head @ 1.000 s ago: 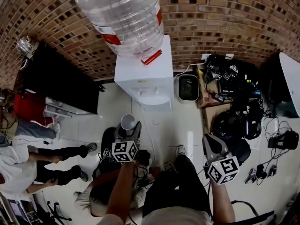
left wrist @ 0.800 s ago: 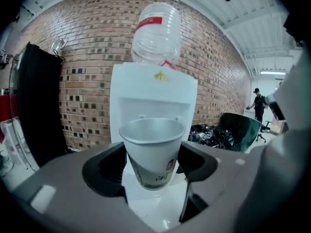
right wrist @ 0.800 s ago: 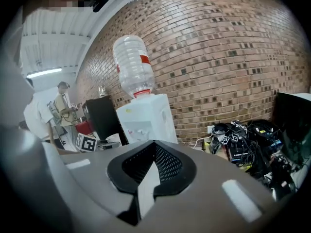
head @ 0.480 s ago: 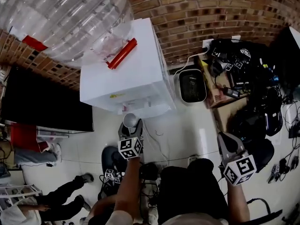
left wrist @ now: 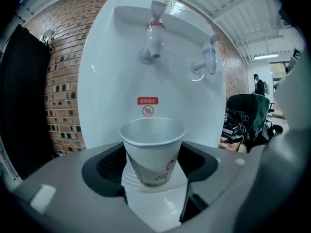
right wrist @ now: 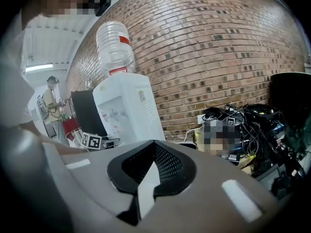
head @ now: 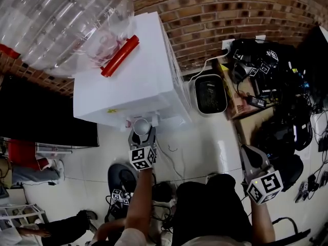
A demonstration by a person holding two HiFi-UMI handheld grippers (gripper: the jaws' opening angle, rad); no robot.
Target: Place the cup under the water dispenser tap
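Observation:
A white paper cup (left wrist: 153, 149) stands upright between the jaws of my left gripper (left wrist: 154, 161), which is shut on its sides. It is held close in front of the white water dispenser (left wrist: 116, 72), and in the left gripper view it lines up below the red-banded tap (left wrist: 154, 35); a second tap (left wrist: 209, 59) is to the right. In the head view the cup (head: 141, 125) and left gripper (head: 142, 136) sit at the dispenser's front (head: 123, 81). My right gripper (head: 246, 151) hangs off to the right, shut and empty (right wrist: 152, 142).
A large clear bottle (head: 56, 19) tops the dispenser, against a brick wall (head: 215, 14). A white box-shaped appliance (head: 210, 94) and a tangle of black gear and cables (head: 277, 86) lie right. A black panel (head: 41, 117) stands left. A black round stool (head: 123, 181) is by my legs.
Both grippers have sunk. The left one carried the cup forward to the dispenser's front, below the taps. The dispenser now fills more of the head view.

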